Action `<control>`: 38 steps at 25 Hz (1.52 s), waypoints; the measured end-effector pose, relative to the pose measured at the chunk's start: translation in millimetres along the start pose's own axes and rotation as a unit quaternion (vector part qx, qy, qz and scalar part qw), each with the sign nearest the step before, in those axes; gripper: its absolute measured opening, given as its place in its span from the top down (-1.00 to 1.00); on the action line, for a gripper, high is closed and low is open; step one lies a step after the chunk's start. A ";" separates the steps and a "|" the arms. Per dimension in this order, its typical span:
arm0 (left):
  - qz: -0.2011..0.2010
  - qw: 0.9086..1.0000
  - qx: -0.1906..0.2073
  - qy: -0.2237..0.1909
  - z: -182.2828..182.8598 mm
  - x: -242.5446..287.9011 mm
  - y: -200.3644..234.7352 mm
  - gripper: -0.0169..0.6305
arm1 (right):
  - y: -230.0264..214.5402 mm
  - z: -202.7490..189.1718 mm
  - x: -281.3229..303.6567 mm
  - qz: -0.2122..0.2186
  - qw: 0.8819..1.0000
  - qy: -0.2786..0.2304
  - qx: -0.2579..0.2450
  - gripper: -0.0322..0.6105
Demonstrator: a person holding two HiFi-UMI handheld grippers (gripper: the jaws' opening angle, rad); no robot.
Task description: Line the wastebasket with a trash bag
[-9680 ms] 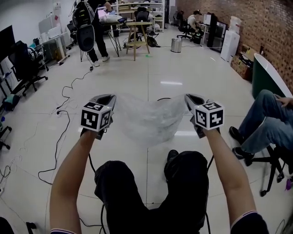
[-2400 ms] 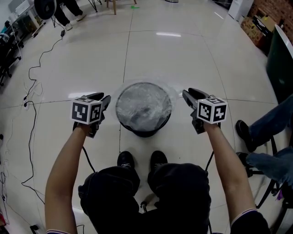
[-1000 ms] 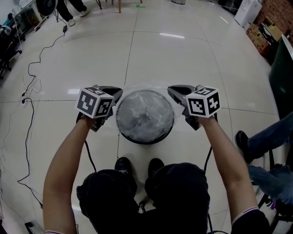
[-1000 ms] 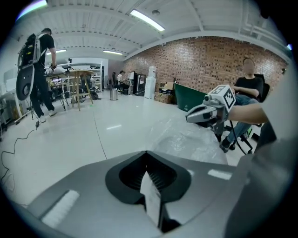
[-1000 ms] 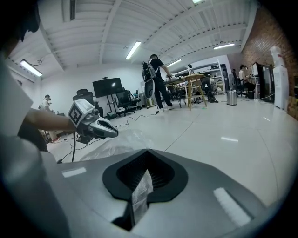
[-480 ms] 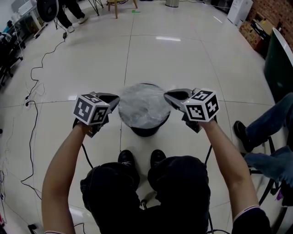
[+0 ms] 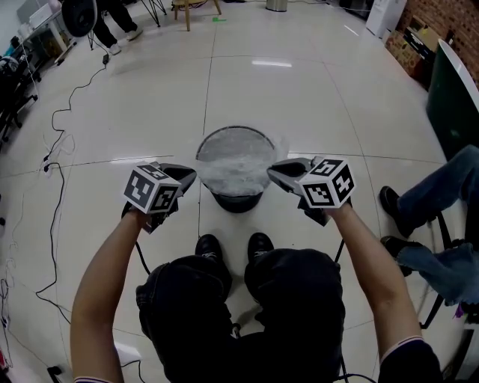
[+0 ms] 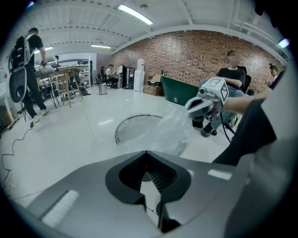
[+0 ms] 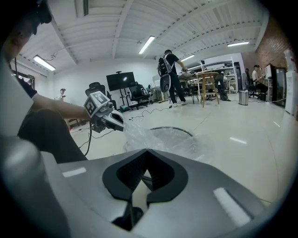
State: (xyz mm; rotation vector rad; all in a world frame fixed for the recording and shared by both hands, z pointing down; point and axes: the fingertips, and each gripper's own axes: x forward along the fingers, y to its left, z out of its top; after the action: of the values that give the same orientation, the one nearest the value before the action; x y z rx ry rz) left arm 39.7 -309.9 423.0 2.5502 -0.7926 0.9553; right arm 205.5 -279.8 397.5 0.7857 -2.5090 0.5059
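A round black wastebasket (image 7: 238,200) stands on the tiled floor just beyond my feet. A clear trash bag (image 7: 238,163) lies crumpled over its mouth, drawn toward the near rim, and the far rim (image 7: 232,129) shows as a dark ring. My left gripper (image 7: 191,174) sits at the near left of the basket and my right gripper (image 7: 271,170) at the near right. Both are shut, with the bag's film running to their tips. The left gripper view shows the bag (image 8: 158,132) stretching to the right gripper (image 8: 188,106). The right gripper view shows the film (image 9: 149,135) reaching the left gripper (image 9: 122,126).
My shoes (image 7: 228,245) stand right behind the basket. A seated person's legs (image 7: 441,187) and a dark green panel (image 7: 453,97) are at the right. A black cable (image 7: 56,149) trails over the floor at the left. A wooden stool (image 7: 191,7) and a standing person are far back.
Both grippers have come from the basket's sides to its near side, toward my body, and drawn the bag's near edge with them. The film now bunches over the near half.
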 end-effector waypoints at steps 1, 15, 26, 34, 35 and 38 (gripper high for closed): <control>-0.003 1.000 -0.002 0.003 -5.3 0.4 -3.5 0.91 | 3.9 -5.9 0.0 0.003 1.000 0.003 0.002 0.89; -0.044 0.998 -0.021 0.040 -60.7 21.7 -37.6 0.91 | 21.6 -71.7 7.2 0.010 0.998 0.050 0.041 0.89; -0.063 0.995 -0.048 0.066 -94.7 55.6 -46.1 0.91 | 0.1 -119.8 21.2 -0.004 0.993 0.076 0.096 0.89; -0.067 0.991 -0.085 0.077 -114.9 81.6 -38.1 0.91 | -20.0 -140.6 41.9 -0.012 0.988 0.088 0.123 0.89; -0.067 0.991 -0.090 0.078 -116.9 84.4 -36.9 0.91 | -22.4 -142.9 44.1 -0.013 0.988 0.090 0.125 0.89; -0.067 0.989 -0.101 0.079 -122.4 92.9 -33.2 0.91 | -29.2 -149.6 50.8 -0.015 0.986 0.095 0.132 0.89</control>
State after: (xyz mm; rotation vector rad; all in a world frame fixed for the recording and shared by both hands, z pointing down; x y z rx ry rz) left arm 55.3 -263.9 572.5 2.2894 -0.6302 0.9679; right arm 233.1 -254.6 553.8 0.8281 -2.2775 0.8736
